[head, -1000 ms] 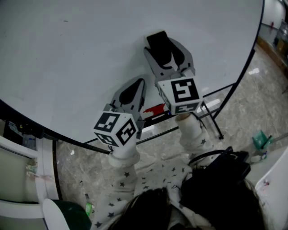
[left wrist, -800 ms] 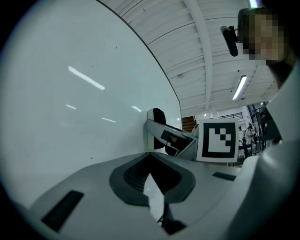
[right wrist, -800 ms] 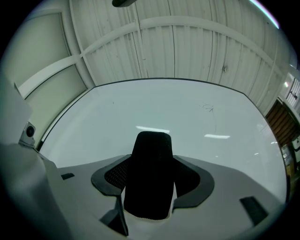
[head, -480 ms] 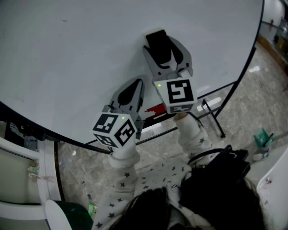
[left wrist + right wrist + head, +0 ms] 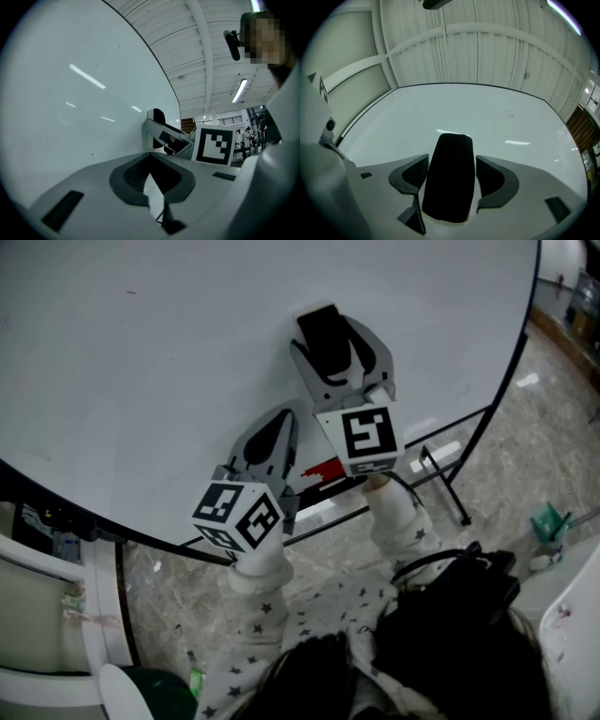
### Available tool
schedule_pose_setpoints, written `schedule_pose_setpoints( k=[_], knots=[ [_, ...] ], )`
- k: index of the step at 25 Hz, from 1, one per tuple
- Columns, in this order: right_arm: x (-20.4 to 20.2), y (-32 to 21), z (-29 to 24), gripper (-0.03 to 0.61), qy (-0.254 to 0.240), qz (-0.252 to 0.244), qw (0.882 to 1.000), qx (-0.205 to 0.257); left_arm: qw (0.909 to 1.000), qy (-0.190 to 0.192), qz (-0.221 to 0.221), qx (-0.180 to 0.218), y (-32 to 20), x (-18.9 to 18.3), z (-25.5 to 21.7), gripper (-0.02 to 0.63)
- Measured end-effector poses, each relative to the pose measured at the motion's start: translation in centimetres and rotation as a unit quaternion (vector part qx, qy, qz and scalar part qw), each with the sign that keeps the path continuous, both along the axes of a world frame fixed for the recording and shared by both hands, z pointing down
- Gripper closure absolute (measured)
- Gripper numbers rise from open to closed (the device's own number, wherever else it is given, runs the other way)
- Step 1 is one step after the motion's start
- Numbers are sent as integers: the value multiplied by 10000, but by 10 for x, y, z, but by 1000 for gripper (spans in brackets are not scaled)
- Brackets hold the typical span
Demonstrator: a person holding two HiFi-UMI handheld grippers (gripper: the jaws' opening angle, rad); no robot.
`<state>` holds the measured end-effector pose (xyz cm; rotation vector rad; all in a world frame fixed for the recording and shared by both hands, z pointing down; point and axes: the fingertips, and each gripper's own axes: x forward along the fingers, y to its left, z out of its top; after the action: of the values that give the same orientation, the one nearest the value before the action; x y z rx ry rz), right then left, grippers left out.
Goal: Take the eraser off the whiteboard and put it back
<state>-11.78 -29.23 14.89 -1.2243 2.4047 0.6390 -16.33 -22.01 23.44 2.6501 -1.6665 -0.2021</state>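
Note:
A black eraser (image 5: 323, 329) rests against the whiteboard (image 5: 169, 362), which fills the upper left of the head view. My right gripper (image 5: 330, 336) straddles it and points up at the board. In the right gripper view the eraser (image 5: 449, 187) stands between the two dark pads (image 5: 412, 176), which are close against its sides. The right gripper (image 5: 451, 161) has its jaws opening. My left gripper (image 5: 289, 418) hangs lower and to the left, near the board, with its jaws together and nothing in them. The left gripper view shows the left gripper (image 5: 152, 177) shut, and beyond it the right gripper's marker cube (image 5: 214, 145).
A red item (image 5: 323, 470) lies on the board's tray below the grippers. The board's black stand leg (image 5: 441, 479) reaches over the marble floor at the right. A black bag (image 5: 459, 615) hangs at the person's front. A green object (image 5: 547, 524) sits on the floor at far right.
The right gripper has rolled slightly, its marker cube turning a little. The eraser stays between its jaws at the board. The left gripper has not moved.

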Motion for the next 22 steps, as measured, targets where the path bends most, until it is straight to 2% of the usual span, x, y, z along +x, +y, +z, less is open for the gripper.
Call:
schedule_pose_setpoints(
  k=[1, 7, 12, 17, 22],
  knots=[
    [0, 1, -1, 262, -30, -54, 10000, 6, 10000, 10, -2, -2, 1, -1, 0, 612],
    [14, 22, -10, 227, -278, -383, 9989, 67, 10000, 15, 13, 36, 13, 9, -1, 612],
    [49, 51, -8, 227, -334, -491, 9981, 180, 9999, 55, 29, 106, 30, 33, 1, 612],
    [46, 62, -1, 227, -142, -721, 9972, 169, 9997, 179, 126, 49, 26, 28, 3, 612],
    [42, 58, 15, 229, 132, -915, 9954, -251, 9989, 293, 349, -84, 17, 32, 10, 612]
  ],
)
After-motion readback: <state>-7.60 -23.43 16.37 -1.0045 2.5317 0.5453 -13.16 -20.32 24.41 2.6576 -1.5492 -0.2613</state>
